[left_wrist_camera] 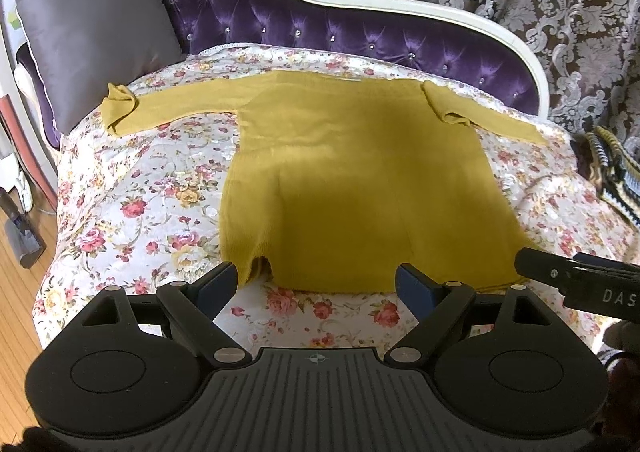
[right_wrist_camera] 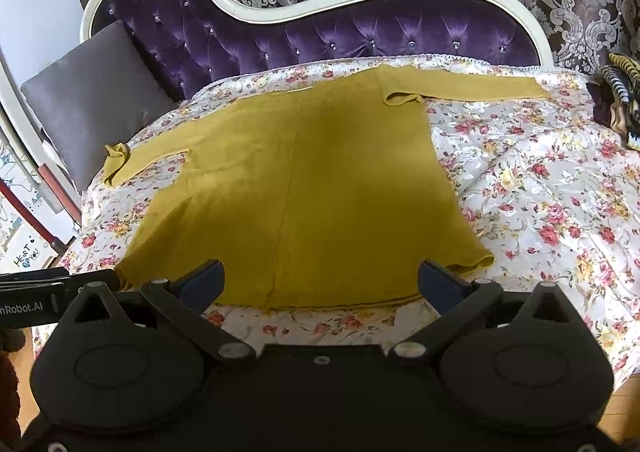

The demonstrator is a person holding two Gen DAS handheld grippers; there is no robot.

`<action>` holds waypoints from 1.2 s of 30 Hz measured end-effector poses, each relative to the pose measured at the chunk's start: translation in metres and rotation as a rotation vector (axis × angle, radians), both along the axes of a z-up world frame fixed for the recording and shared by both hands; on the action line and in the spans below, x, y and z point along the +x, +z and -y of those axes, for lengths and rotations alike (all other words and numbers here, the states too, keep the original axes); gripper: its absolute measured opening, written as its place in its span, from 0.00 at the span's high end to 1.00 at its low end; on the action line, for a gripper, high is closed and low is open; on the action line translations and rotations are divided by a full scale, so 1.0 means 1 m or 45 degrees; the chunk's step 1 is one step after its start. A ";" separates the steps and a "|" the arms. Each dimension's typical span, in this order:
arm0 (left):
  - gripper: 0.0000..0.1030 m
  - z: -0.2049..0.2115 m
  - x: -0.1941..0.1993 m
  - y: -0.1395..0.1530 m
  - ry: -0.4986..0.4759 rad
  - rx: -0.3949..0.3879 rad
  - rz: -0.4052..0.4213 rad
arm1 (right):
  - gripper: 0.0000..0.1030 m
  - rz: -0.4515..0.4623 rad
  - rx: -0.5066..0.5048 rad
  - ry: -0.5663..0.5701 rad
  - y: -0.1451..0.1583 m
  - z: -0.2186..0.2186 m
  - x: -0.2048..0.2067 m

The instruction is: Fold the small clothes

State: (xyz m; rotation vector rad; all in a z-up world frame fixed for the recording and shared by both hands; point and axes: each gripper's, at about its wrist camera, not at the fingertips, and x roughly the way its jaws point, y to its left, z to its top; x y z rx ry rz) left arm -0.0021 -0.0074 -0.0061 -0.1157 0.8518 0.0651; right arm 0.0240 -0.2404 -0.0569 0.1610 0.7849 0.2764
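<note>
- Left wrist view: the mustard sweater point(left_wrist_camera: 352, 172) lies spread flat on the floral bedspread point(left_wrist_camera: 132, 212), both sleeves out; no fold made yet.
- Left gripper point(left_wrist_camera: 316, 284) jaws stand apart, empty, at the hem.
- Right gripper point(right_wrist_camera: 320, 284) likewise apart, holding nothing; all folding remains.

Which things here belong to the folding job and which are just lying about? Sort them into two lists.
Belongs to the job:
mustard sweater, spread flat with sleeves out
floral bedspread under it
left gripper, open
right gripper, open

Just lying about:
grey cushion
striped knit item at the bedspread's right edge
purple tufted backrest
</note>
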 end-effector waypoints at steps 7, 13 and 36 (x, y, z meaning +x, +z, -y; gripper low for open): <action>0.16 -0.002 0.009 -0.005 -0.002 0.000 -0.031 | 0.01 -0.036 0.019 -0.011 -0.005 0.002 0.009; 0.16 -0.006 0.020 -0.009 -0.012 -0.012 -0.052 | 0.01 -0.075 0.054 -0.017 -0.011 0.005 0.023; 0.16 -0.017 0.193 -0.028 -0.108 0.127 0.113 | 0.16 0.006 -0.087 -0.392 -0.034 0.130 0.199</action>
